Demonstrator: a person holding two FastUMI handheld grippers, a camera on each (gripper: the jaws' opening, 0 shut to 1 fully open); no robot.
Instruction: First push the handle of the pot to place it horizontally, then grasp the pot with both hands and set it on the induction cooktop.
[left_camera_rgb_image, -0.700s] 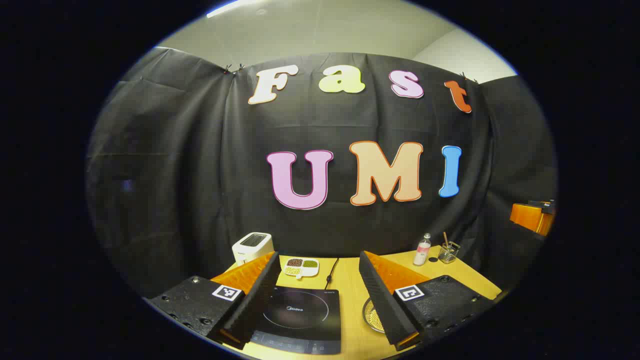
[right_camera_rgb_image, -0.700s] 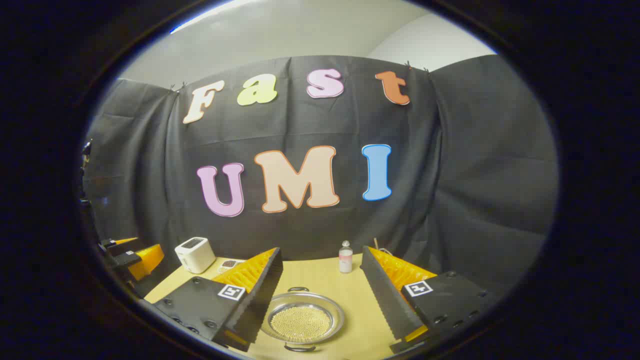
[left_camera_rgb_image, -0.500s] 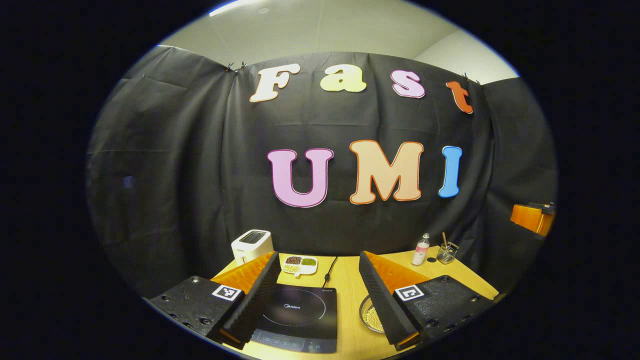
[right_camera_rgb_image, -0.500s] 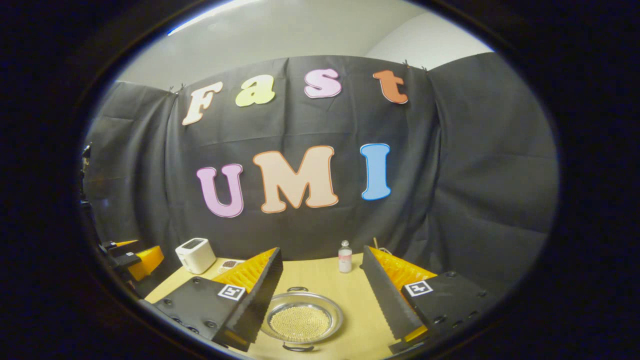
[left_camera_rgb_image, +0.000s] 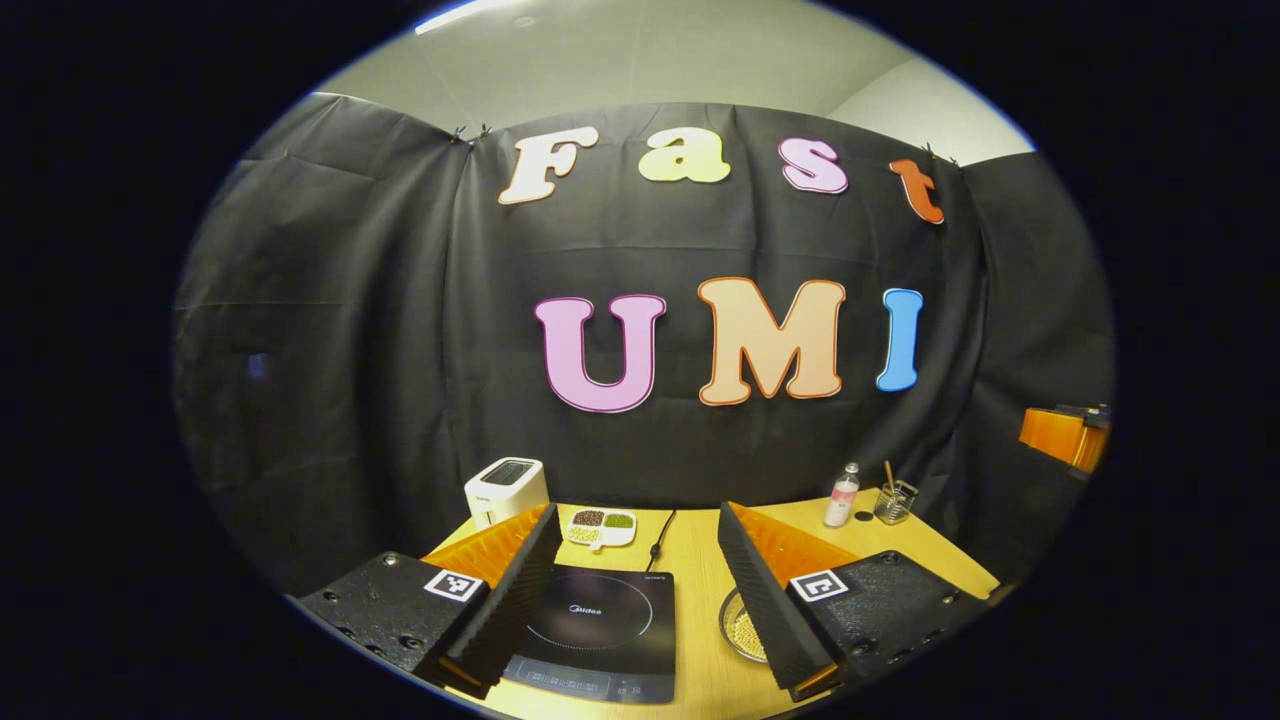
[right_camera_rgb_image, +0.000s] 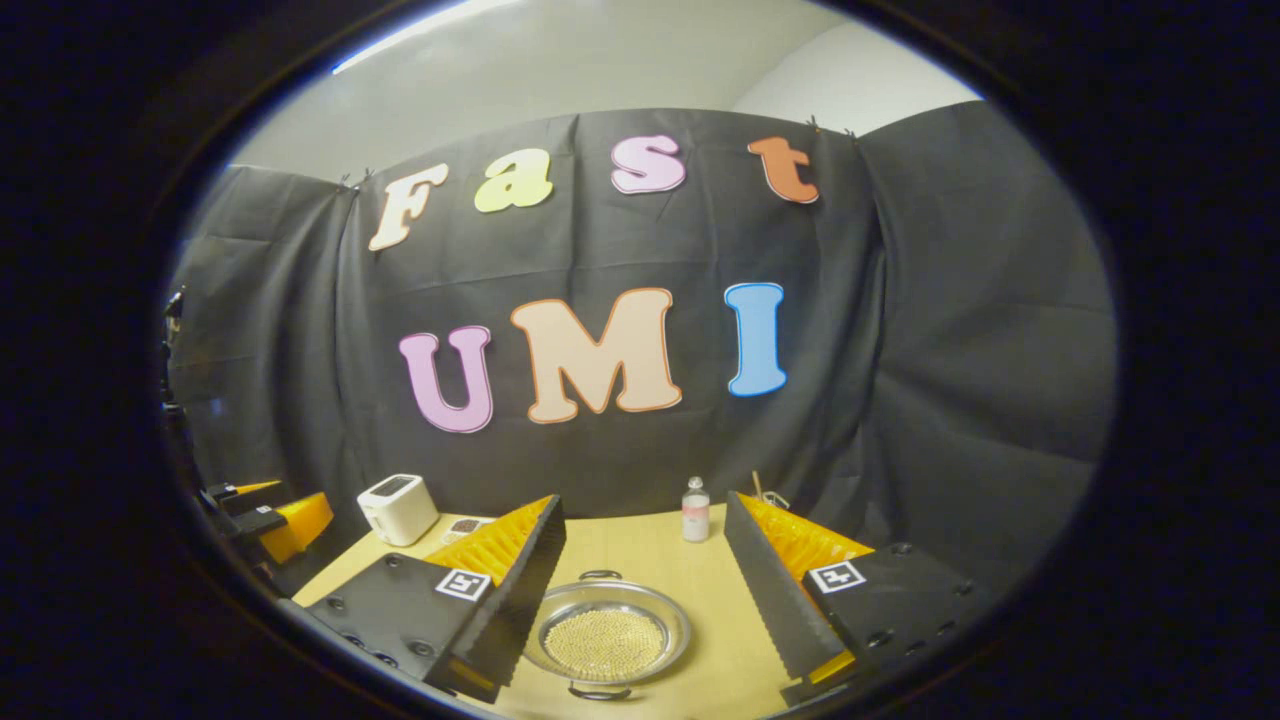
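A shallow metal pot (right_camera_rgb_image: 608, 638) with small pale beads inside sits on the wooden table, low between the fingers of my open right gripper (right_camera_rgb_image: 645, 500). One of its loop handles (right_camera_rgb_image: 598, 575) points to the far side, the other to the near edge. The black induction cooktop (left_camera_rgb_image: 600, 630) lies flat beneath my open left gripper (left_camera_rgb_image: 637, 512), whose fingers hold nothing. The pot's rim (left_camera_rgb_image: 740, 630) peeks out right of the cooktop, partly hidden by a finger. Both grippers hover above the table.
Along the back stand a white toaster (left_camera_rgb_image: 506, 487), a divided dish of beans (left_camera_rgb_image: 601, 527), a small bottle (left_camera_rgb_image: 842, 497) and a glass jar with sticks (left_camera_rgb_image: 895, 502). The cooktop's cable (left_camera_rgb_image: 662, 535) runs backwards. The other gripper (right_camera_rgb_image: 270, 515) shows at far left.
Both views drift only slightly; the pot and the cooktop sit a little higher in frame. Both grippers stay open and touch nothing.
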